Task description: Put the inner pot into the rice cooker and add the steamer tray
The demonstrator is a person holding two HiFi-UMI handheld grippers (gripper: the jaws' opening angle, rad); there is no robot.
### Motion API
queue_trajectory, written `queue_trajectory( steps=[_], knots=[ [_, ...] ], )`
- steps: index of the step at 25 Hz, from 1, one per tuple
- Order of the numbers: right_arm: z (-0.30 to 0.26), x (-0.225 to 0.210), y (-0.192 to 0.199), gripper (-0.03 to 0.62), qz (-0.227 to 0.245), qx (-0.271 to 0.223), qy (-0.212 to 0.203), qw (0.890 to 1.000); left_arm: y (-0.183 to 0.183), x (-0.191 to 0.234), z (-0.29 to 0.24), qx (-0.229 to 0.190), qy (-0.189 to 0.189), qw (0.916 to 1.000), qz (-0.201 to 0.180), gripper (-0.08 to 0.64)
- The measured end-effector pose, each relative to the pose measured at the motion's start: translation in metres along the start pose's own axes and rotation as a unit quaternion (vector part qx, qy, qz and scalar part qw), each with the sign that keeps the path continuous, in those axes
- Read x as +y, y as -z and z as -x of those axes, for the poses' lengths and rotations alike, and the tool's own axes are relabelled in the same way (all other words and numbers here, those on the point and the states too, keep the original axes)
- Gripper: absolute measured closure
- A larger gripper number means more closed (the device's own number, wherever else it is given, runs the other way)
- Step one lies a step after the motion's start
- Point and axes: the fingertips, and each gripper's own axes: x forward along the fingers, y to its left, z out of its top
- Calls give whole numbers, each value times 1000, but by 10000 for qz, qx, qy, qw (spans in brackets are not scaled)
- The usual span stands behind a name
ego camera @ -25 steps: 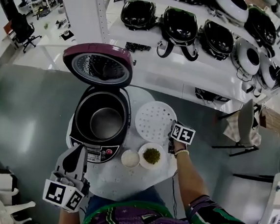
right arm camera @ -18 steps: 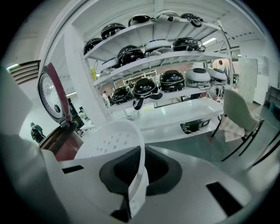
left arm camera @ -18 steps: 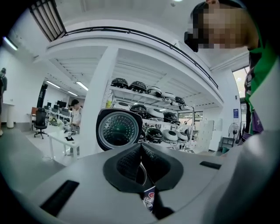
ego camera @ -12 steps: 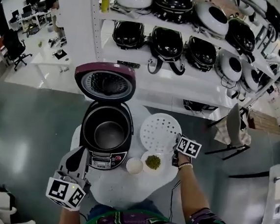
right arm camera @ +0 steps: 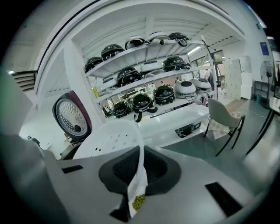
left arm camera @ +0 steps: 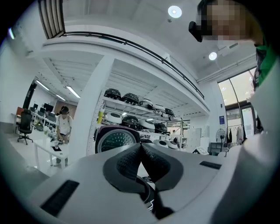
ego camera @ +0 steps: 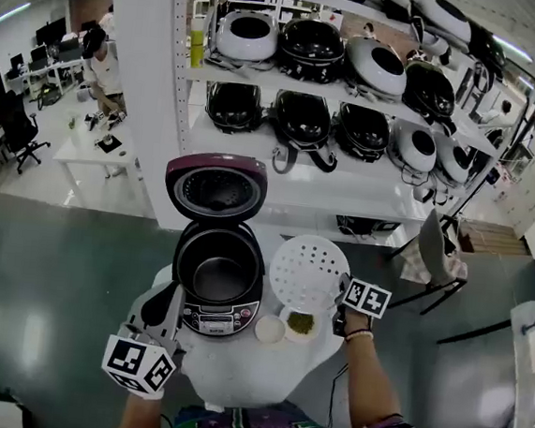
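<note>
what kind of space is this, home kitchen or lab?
Probably a lab or test workshop, not a home kitchen: shelving stacked with many cookers, office desks and chairs at the back left, and a polished open-plan floor.

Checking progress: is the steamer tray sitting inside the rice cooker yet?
No, the steamer tray is off to the side of the open rice cooker, whose inner pot shows uncovered.

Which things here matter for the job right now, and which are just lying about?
In the job: rice cooker, lid open; inner pot inside it; steamer tray, its rim in the right gripper, whose jaws just opened slightly.
Lying about: white bowl; bowl of green grains; shelved cookers; chair.
</note>
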Motion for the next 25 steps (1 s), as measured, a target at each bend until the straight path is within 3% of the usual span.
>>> queue_trajectory(
  steps=[5, 15, 25],
  knots=[
    [30, 27, 1, 571, -246, -215, -60, 9994, -5, 19, 19, -105, 130, 9999, -18, 538],
    [61, 117, 10, 570, -79, -387, -439, 9983, -13, 44, 63, -191, 243, 9995, -67, 538],
    [35, 190, 24, 570, 169, -127, -909, 9956, -6, 74, 101, -175, -128, 9998, 14, 538]
  ],
)
